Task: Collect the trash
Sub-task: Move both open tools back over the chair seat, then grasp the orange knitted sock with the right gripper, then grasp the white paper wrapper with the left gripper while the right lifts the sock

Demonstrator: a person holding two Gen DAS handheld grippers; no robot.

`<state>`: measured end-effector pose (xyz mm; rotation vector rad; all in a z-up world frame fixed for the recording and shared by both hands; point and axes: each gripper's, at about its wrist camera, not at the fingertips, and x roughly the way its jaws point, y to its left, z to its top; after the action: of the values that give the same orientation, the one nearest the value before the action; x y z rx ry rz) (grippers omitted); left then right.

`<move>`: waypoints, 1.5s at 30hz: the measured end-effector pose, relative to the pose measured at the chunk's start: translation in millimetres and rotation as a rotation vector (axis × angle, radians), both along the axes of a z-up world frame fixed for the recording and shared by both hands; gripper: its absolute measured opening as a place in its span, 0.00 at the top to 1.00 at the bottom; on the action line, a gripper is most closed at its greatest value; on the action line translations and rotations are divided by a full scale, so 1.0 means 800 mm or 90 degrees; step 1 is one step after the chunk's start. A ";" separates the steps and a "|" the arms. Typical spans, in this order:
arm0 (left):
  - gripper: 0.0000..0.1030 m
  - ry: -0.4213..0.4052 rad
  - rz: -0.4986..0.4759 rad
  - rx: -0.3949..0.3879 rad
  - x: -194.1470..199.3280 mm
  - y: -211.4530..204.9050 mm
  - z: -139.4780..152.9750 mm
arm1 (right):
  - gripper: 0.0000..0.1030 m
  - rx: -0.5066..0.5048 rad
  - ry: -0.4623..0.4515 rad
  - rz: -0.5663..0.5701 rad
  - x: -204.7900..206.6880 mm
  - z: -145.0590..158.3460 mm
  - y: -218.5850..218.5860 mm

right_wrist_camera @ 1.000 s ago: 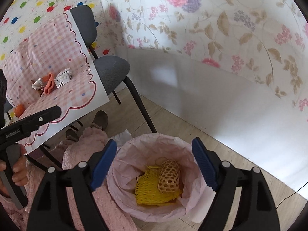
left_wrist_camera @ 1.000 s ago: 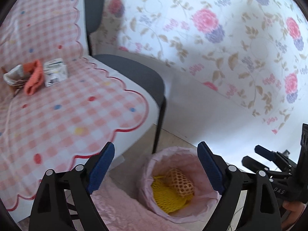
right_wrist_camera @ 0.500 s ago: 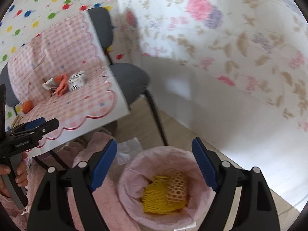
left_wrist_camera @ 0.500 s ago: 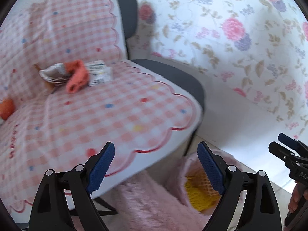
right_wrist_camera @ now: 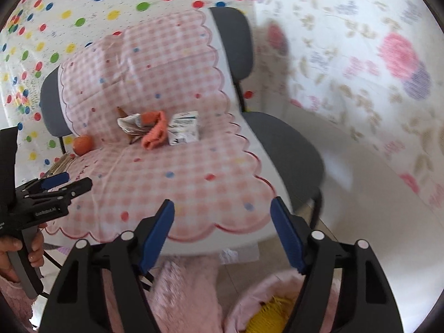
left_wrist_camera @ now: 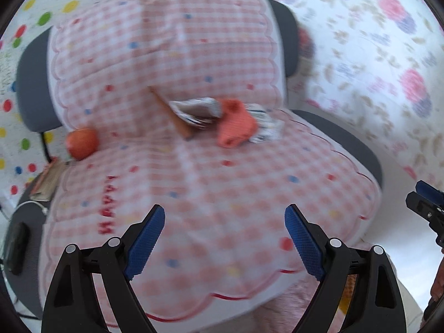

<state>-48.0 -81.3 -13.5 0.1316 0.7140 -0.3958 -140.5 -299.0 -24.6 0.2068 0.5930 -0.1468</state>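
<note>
Up close, the left gripper (left_wrist_camera: 224, 234) and right gripper (right_wrist_camera: 222, 234) both gape wide and empty over the pink checked chair cover (right_wrist_camera: 177, 177), where an orange rag (right_wrist_camera: 154, 133), crumpled wrapper (right_wrist_camera: 130, 123) and small carton (right_wrist_camera: 183, 128) lie touching, the pink-lined bin (right_wrist_camera: 249, 305) below

A grey chair (right_wrist_camera: 280, 149) draped in pink gingham cloth (right_wrist_camera: 172, 172) filled the centre, polka-dot wall (right_wrist_camera: 83, 5) upper left, floral wallpaper (right_wrist_camera: 374, 55) right.
</note>
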 end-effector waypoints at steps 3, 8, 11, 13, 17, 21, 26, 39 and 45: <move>0.15 -0.005 0.030 0.005 0.018 0.019 0.007 | 0.41 -0.013 0.003 0.037 0.039 0.003 0.010; 0.15 -0.012 0.061 0.004 0.049 0.038 0.015 | 0.56 -0.024 0.007 0.070 0.078 0.004 0.023; 0.15 -0.018 0.069 0.011 0.070 0.038 0.016 | 0.62 -0.036 0.007 0.086 0.105 0.007 0.033; 0.15 -0.016 0.068 0.010 0.082 0.036 0.015 | 0.62 -0.037 0.006 0.097 0.126 0.008 0.040; 0.15 -0.006 0.068 0.008 0.112 0.032 0.010 | 0.62 -0.036 0.006 0.125 0.169 0.008 0.050; 0.15 0.001 0.079 0.010 0.142 0.035 0.005 | 0.62 -0.049 0.009 0.143 0.215 0.007 0.061; 0.15 0.010 0.097 0.010 0.178 0.040 0.004 | 0.62 -0.060 0.025 0.147 0.276 0.002 0.067; 0.16 0.031 0.094 0.004 0.206 0.039 -0.004 | 0.88 -0.037 0.080 0.162 0.383 -0.024 0.074; 0.16 0.031 0.098 0.001 0.196 0.053 -0.001 | 0.91 -0.002 0.083 0.238 0.343 -0.018 0.094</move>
<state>109.0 -39.1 -14.4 0.0675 0.7663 -0.2514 134.0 -223.6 -39.2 0.0816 0.7513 0.2016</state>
